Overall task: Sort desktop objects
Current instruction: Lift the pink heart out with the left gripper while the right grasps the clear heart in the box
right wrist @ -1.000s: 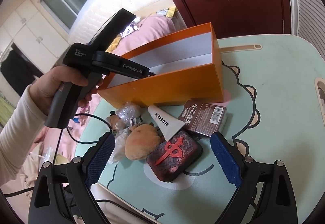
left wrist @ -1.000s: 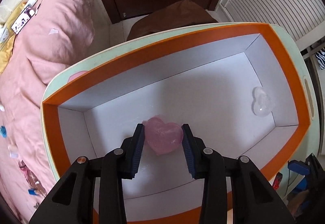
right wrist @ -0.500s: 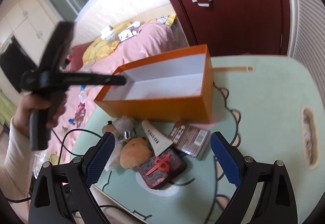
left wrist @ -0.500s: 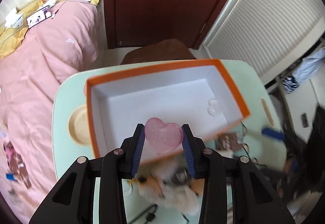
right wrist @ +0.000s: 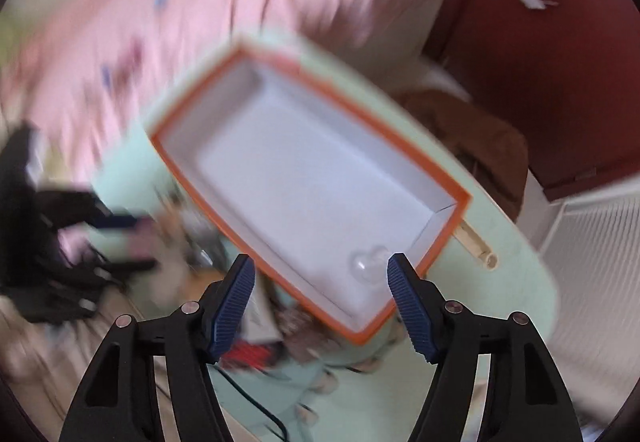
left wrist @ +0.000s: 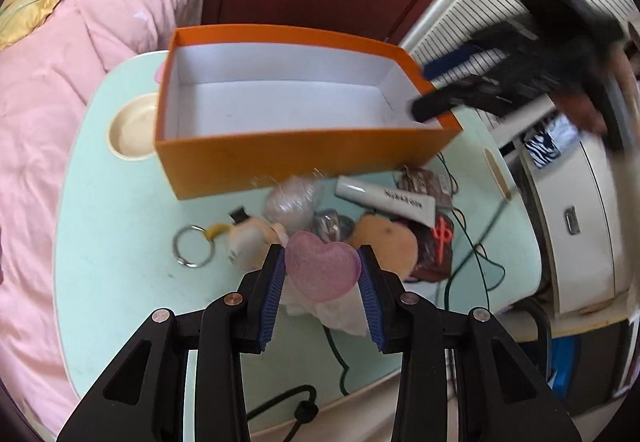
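The left gripper point(left wrist: 322, 274) is clamped on a pink heart point(left wrist: 322, 270), its blue pads pressing the heart's two sides so the lobes stand up between the fingertips. Held this way, the heart hangs above the pale green bench point(left wrist: 120, 242), over the cluster of loose things rather than over the box.

Just beyond the heart lie a crinkled clear wrapper point(left wrist: 290, 201), a small plush figure with a metal key ring point(left wrist: 193, 246) to its left, an orange-brown plush point(left wrist: 386, 244) to its right, a white tube point(left wrist: 386, 198) and a dark red block with a red emblem point(left wrist: 438, 242). Behind these stands the orange box point(left wrist: 304, 157), white inside, its near wall facing the gripper. A round recess point(left wrist: 132, 129) in the bench sits beside the box's left end. The right-hand tool shows blurred over the box's right corner. A pink bed point(left wrist: 60, 101) lies beyond the bench edge on the left.

The right gripper point(right wrist: 320, 274) points down over the orange box point(right wrist: 440, 238), its jaws closing with nothing pressed between the pads. Seen between the fingertips, on the white floor of the box near its closest corner, lies a clear heart point(right wrist: 370, 262). This view is heavily smeared; the left-hand tool is a dark shape at the left edge, and the loose things outside the box cannot be told apart.
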A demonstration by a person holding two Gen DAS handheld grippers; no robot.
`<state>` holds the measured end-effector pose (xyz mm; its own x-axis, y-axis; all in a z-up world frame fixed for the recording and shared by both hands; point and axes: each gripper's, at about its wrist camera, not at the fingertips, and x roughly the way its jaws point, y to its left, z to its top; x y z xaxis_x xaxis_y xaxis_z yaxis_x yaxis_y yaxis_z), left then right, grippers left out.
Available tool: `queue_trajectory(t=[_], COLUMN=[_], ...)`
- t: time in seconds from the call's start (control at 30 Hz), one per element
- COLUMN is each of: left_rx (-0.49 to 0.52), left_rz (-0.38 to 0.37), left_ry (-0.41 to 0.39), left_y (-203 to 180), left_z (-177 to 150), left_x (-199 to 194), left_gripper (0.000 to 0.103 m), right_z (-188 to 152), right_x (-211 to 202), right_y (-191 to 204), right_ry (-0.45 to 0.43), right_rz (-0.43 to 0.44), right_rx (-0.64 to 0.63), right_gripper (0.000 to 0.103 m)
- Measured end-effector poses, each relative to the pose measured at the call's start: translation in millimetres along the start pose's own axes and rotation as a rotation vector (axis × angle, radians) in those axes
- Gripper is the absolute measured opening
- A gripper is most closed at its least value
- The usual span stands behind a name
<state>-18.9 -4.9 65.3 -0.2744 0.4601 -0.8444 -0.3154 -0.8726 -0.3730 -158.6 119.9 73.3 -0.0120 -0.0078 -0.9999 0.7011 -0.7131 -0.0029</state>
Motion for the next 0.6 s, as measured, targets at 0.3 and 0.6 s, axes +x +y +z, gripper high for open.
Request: queue_trajectory(t=[0.3,0.6], left_rx=[0.0,-0.022], left_rz=[-0.054,-0.075], left_ry=[-0.011,-0.009], left_y=[-3,4], left_z=[-2,-5], left_x=[1,2], left_gripper=[0.038,0.038], right_z=[47,49], right_x=[67,107], right_y=[-5,-21], right_ry=[0.419,0.588], right_rz=[-0.087,0.033], right_rx=[-0.075,0.011], right_gripper=[0.055,0.05])
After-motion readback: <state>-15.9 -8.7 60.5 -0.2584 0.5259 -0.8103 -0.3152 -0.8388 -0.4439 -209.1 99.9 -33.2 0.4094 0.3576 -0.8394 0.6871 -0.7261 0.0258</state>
